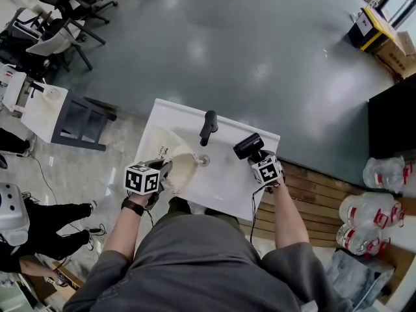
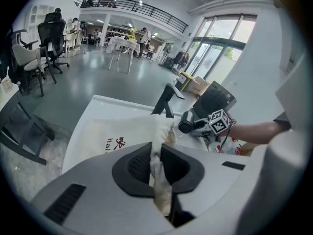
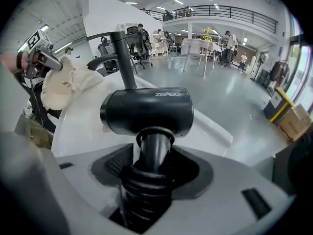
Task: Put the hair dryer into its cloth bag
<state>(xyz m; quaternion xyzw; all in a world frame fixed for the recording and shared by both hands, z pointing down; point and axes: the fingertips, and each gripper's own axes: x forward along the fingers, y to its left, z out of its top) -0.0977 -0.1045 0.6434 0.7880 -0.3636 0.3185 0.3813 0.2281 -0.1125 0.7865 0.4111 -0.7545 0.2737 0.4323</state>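
A cream cloth bag (image 1: 177, 168) with red print lies on the left half of the white table (image 1: 224, 190). My left gripper (image 1: 164, 173) is shut on the bag's bunched rim (image 2: 155, 165), lifting it off the table. The black hair dryer (image 1: 248, 146) is over the table's right side, barrel pointing left. My right gripper (image 1: 257, 158) is shut on its handle (image 3: 152, 155), where the black cord is wound in coils. From the right gripper view the bag (image 3: 63, 84) hangs at far left under the left gripper (image 3: 41, 58). In the left gripper view the dryer (image 2: 188, 124) is just right of the bag's mouth.
A black angled stand (image 1: 208, 127) rises from the table's far middle, between bag and dryer. Office chairs (image 1: 65, 18) and a white cart (image 1: 39, 109) stand at left, wrapped water bottles (image 1: 370, 213) at right, cardboard boxes (image 1: 400, 54) at far right.
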